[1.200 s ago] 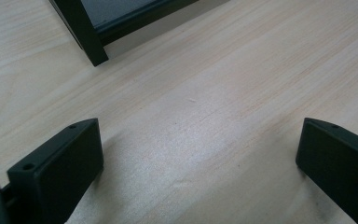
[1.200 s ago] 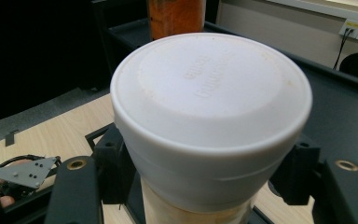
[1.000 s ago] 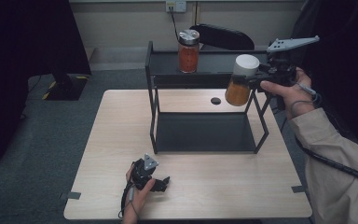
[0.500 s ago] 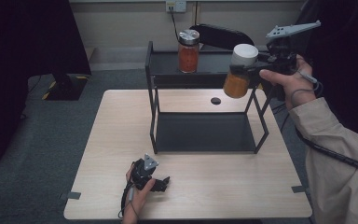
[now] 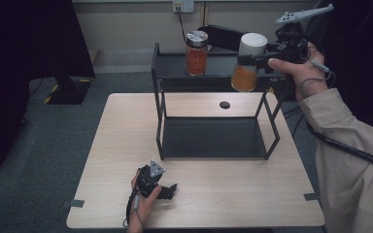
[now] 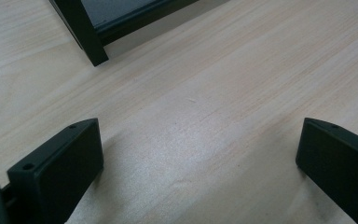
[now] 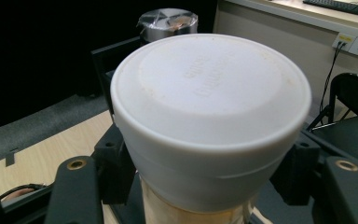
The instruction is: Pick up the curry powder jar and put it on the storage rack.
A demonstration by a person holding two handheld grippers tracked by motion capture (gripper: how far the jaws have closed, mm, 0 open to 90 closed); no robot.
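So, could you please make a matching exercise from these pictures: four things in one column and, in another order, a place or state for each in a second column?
Things:
1. white-lidded jar
2. metal-lidded jar
3. left gripper
4. black disc

Places or states:
A. flat on the wooden table behind the black shelf rack
B. standing on the rack's top shelf
C. open, low over the table's near edge
D. clamped in the right gripper, held in the air

Pairs: 1-D, 2-B, 3-C, 4-A
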